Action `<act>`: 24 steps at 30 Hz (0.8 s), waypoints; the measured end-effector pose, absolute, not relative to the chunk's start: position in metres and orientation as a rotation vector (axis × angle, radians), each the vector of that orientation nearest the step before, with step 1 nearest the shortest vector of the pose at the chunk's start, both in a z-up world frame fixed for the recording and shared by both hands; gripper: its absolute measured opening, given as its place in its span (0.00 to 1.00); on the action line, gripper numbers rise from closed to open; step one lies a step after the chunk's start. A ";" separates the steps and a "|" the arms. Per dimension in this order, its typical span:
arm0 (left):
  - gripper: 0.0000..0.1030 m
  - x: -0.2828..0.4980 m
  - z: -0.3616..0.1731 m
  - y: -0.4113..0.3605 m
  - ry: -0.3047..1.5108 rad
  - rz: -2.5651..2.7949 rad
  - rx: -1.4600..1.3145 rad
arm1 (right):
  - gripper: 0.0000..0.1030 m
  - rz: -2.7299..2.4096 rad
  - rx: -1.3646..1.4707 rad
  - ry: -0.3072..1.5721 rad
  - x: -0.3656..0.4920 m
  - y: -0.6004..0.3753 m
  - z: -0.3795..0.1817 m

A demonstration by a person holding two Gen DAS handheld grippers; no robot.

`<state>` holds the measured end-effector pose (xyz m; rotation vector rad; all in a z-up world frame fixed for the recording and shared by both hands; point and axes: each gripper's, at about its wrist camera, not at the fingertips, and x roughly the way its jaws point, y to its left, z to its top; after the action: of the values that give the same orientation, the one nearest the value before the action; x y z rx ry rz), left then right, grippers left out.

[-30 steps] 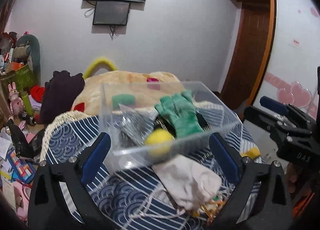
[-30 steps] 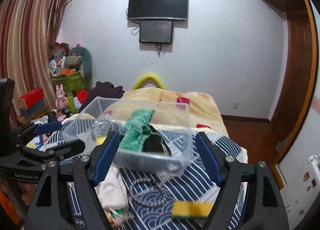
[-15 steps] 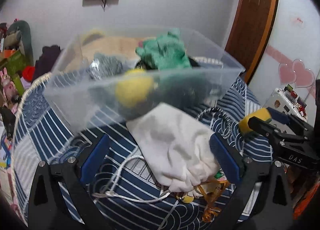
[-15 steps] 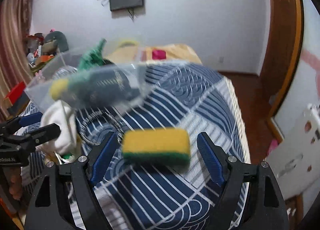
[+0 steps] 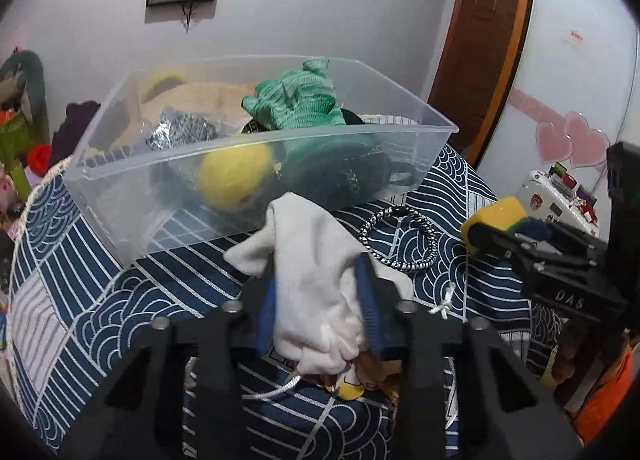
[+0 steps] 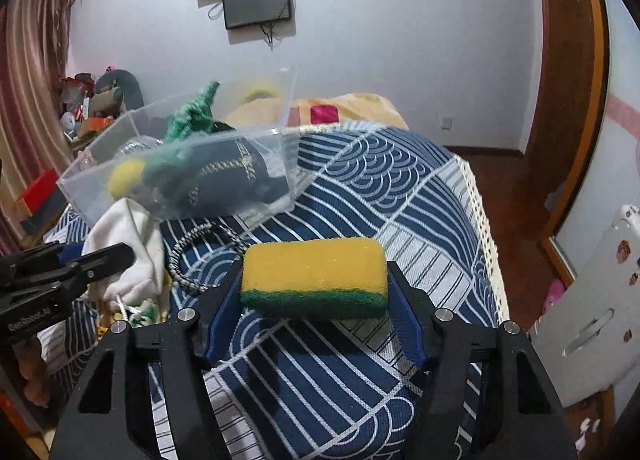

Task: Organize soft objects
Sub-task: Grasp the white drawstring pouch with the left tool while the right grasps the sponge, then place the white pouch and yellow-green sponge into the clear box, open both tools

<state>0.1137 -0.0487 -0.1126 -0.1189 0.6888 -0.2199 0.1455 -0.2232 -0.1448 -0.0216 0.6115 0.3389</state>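
L gripper (image 5: 318, 300) clamped on white pouch (image 5: 312, 260) w/ cord, just in front of clear bin (image 5: 400, 132). R gripper (image 6: 314, 292) gripped sponge (image 6: 314, 264), lifted above cloth (image 6: 360, 360).

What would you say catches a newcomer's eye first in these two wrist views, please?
Probably the yellow and green sponge, clamped between the right gripper fingers above the blue patterned cloth. Next, the white cloth bag pinched in the left gripper. Behind them stands the clear plastic bin, holding a green glove and a yellow ball.
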 end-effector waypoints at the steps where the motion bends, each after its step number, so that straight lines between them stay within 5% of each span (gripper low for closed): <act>1: 0.22 0.112 -0.111 -0.050 0.682 -0.218 -0.110 | 0.61 0.343 -0.021 0.606 0.145 -0.222 -0.143; 5: 0.10 0.104 -0.107 -0.046 0.669 -0.232 -0.107 | 0.61 0.366 -0.018 0.574 0.140 -0.218 -0.133; 24: 0.10 0.064 -0.045 -0.019 0.450 -0.132 -0.103 | 0.61 0.485 -0.041 0.385 0.146 -0.173 -0.075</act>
<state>0.0639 -0.0194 -0.0449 -0.1028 0.4505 -0.1317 0.1463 -0.1728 -0.0755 -0.0411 0.3852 0.4846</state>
